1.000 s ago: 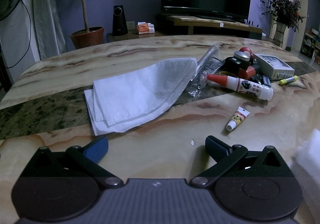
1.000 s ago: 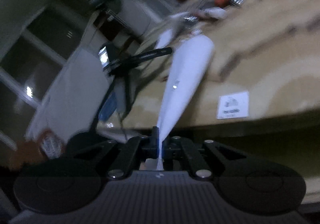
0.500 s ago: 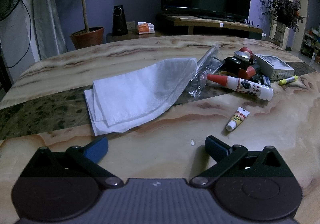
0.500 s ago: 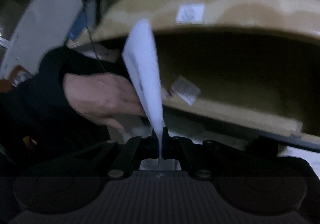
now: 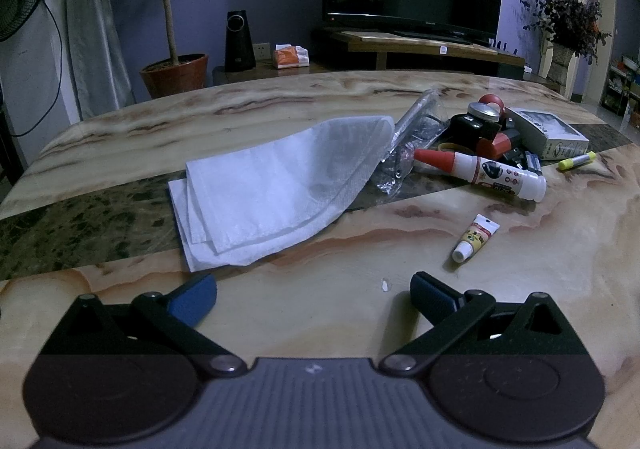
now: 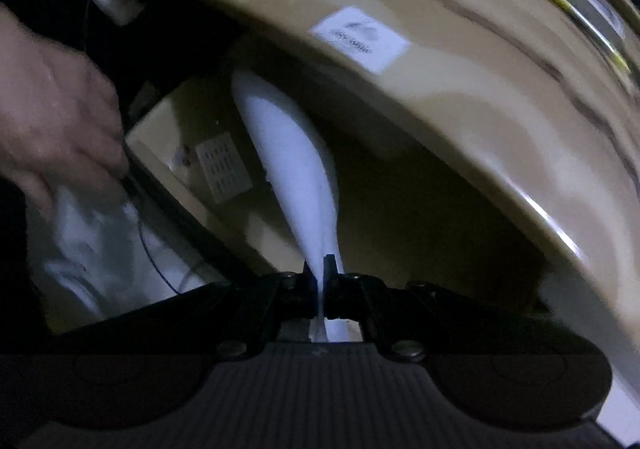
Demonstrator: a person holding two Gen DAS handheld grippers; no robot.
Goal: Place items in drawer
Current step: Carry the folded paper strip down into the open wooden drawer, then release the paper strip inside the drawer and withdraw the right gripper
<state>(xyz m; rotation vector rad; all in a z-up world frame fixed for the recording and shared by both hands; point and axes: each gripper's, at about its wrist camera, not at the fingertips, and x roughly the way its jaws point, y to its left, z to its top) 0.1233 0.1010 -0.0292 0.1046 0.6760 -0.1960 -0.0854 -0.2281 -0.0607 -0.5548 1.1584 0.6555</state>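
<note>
Right hand-held gripper (image 6: 320, 281) clamps the folded white sheet (image 6: 292, 161). Lower it toward 11 o'clock, fully inside the open wooden drawer (image 6: 420, 217), then release. Left hand-held gripper (image 5: 314, 289) stands wide, empty.

The left gripper (image 5: 314, 295) is held low in the frame, its two blue-padded fingers (image 5: 195, 297) spread wide apart with nothing between them. The right gripper (image 6: 322, 277) is seen at lower centre of its view, angled steeply downward, its fingers (image 6: 330, 273) pressed together on a thin white sheet (image 6: 296, 169). A bare hand (image 6: 52, 121) is seen at the left edge of that view, fingers curled.
</note>
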